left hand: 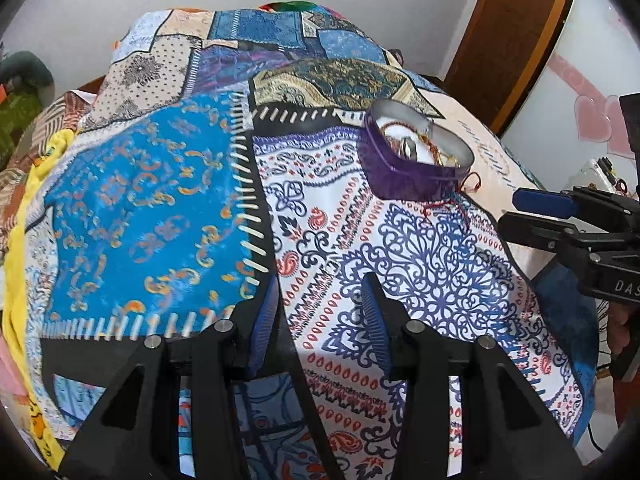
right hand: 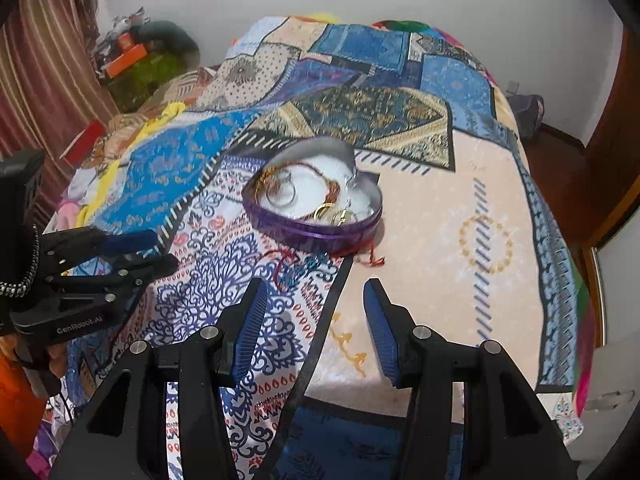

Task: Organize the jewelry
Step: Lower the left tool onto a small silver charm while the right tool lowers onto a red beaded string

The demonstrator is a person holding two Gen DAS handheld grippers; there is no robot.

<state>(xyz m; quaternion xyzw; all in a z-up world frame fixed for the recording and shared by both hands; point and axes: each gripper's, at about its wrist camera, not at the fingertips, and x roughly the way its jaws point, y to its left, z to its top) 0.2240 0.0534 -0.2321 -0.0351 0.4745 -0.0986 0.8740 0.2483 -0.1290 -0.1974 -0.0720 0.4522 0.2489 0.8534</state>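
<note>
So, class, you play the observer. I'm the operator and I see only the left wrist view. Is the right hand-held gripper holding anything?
Observer: No, the right hand-held gripper is open, with nothing between its pads.
Operator: Is anything lying outside the purple tin?
Observer: Yes, a blue piece of jewelry lies on the bedspread, just in front of the purple tin.
Operator: What shape is the tin?
Observer: Heart-shaped.

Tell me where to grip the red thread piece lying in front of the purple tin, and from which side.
Grip the red thread piece at its loose loop lying flat on the bedspread, just clear of the purple tin. Come straight down with the right gripper, already open and nearest, since the flat thread offers no side edge.
</note>
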